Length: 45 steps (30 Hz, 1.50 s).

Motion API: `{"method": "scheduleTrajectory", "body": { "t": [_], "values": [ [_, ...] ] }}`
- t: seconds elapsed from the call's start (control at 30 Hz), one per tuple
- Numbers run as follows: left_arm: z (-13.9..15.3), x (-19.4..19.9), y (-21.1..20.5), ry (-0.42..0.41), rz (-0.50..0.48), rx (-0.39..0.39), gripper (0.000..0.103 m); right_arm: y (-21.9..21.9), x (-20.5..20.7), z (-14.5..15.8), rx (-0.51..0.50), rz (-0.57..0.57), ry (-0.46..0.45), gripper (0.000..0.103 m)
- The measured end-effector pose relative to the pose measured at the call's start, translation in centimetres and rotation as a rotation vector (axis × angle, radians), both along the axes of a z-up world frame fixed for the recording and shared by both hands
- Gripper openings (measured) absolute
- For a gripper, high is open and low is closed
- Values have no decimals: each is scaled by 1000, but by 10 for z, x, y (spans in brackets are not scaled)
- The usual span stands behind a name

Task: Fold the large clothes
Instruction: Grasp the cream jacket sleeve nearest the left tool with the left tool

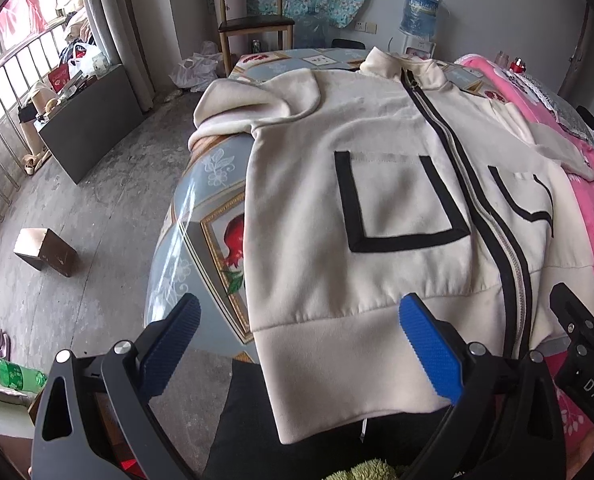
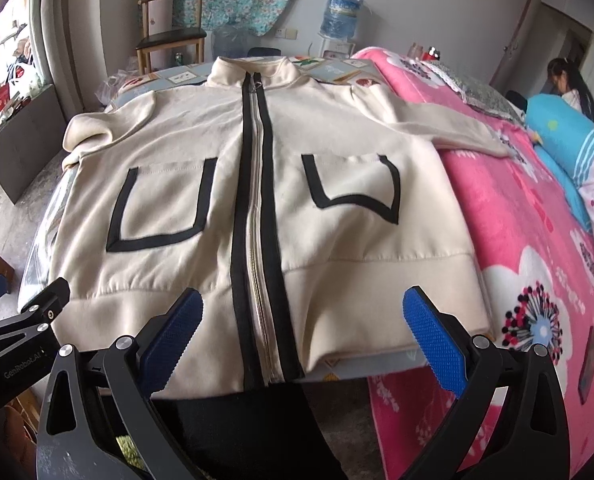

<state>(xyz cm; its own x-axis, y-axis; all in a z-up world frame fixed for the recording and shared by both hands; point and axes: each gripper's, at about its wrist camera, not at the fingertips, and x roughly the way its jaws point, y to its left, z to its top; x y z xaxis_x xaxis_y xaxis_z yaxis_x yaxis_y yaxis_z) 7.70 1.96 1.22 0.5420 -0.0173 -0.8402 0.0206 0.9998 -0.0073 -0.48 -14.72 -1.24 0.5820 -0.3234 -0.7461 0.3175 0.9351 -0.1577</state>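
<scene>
My left gripper wide, empty | my right gripper wide, empty | cream jacket flat, hem near

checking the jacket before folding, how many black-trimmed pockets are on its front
2. One pocket sits left of the zipper, the other pocket right of it, both on the jacket above the hem band. None seem hidden.

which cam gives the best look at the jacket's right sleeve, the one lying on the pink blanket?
Right wrist view: the right sleeve runs unobstructed from shoulder to cuff across the pink blanket. The left wrist view squeezes that sleeve against the frame's right edge, foreshortened, with the cuff end hard to make out.
</scene>
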Motion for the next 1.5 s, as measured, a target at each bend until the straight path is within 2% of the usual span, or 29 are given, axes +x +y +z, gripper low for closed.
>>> {"method": "scheduleTrajectory", "body": {
  "t": [0.13, 0.3, 0.43, 0.6, 0.67, 0.77, 0.9, 0.97, 1.07, 1.2, 1.23, 1.33, 1.4, 1.43, 1.5],
  "values": [
    [10, 15, 11, -68, 0, -36, 98, 5, 20, 4, -7, 24, -2, 97],
    [24, 35, 21, -164, -16, -67, 98, 10, 47, 16, 26, 120, -77, 97],
    [32, 51, 37, -210, 13, -166, 98, 14, 72, 34, 68, 232, -170, 97],
    [35, 68, 64, -250, 68, -317, 98, 24, 104, 47, 126, 345, -226, 97],
    [35, 76, 75, -249, 101, -333, 98, 28, 117, 46, 140, 373, -226, 97],
    [31, 89, 92, -241, 128, -301, 98, 36, 138, 39, 179, 405, -205, 97],
    [21, 109, 125, -237, 190, -226, 98, 46, 164, 23, 231, 435, -135, 97],
    [12, 128, 148, -228, 214, -244, 98, 50, 172, 15, 259, 448, -98, 97],
    [-13, 169, 184, -140, 254, -313, 98, 52, 182, 8, 302, 454, -63, 97],
    [-70, 231, 233, 49, 354, -497, 98, 54, 190, 3, 311, 448, -43, 97],
    [-88, 244, 246, 99, 388, -575, 98, 53, 191, 3, 312, 448, -43, 97],
    [-149, 274, 286, 229, 587, -845, 98, 52, 196, -1, 302, 445, -33, 97],
    [-180, 285, 296, 292, 658, -983, 98, 53, 200, -3, 285, 445, -26, 97],
    [-191, 290, 297, 318, 686, -1023, 97, 53, 203, -4, 278, 447, -26, 97],
    [-213, 301, 295, 368, 701, -1136, 97, 54, 209, -6, 265, 459, -43, 97]
  ]
}}
